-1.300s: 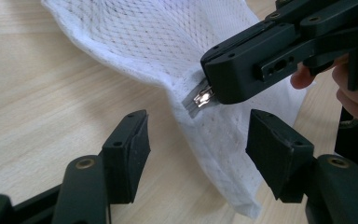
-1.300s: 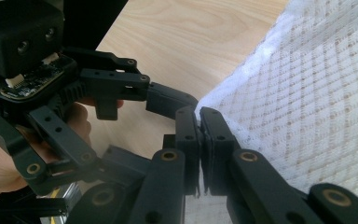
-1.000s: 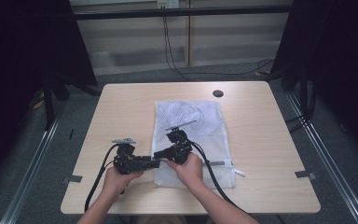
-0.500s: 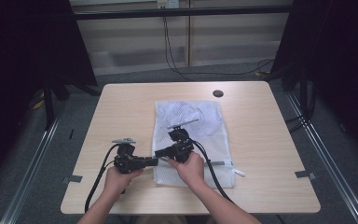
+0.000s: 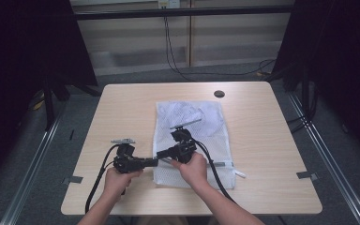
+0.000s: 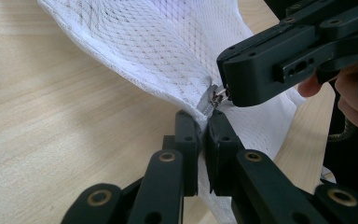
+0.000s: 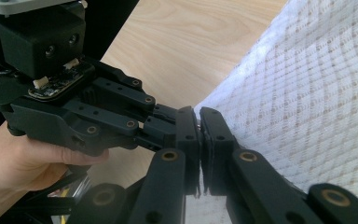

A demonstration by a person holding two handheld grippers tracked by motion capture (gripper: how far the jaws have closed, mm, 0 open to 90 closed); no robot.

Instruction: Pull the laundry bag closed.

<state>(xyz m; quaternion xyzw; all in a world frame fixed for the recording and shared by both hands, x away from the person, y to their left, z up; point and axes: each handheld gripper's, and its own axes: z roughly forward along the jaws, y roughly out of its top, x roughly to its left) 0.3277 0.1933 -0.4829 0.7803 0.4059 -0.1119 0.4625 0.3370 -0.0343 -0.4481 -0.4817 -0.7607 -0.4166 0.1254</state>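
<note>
The mesh bag (image 6: 168, 56) corner is being clamped by the left gripper (image 6: 203, 122); just beyond, the zipper pull (image 6: 218, 97) is being pinched by the right gripper (image 7: 199, 122), the zipper (image 5: 218, 164) running rightward.

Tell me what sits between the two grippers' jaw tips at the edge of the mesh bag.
In the left gripper view, the metal zipper pull on the mesh bag sits there: the right gripper pinches it, and the left gripper clamps the bag's edge just beside it.

We see a pale wooden surface (image 5: 122, 108) mid-frame; a white mesh bag (image 5: 206, 122) lies at its centre.
</note>
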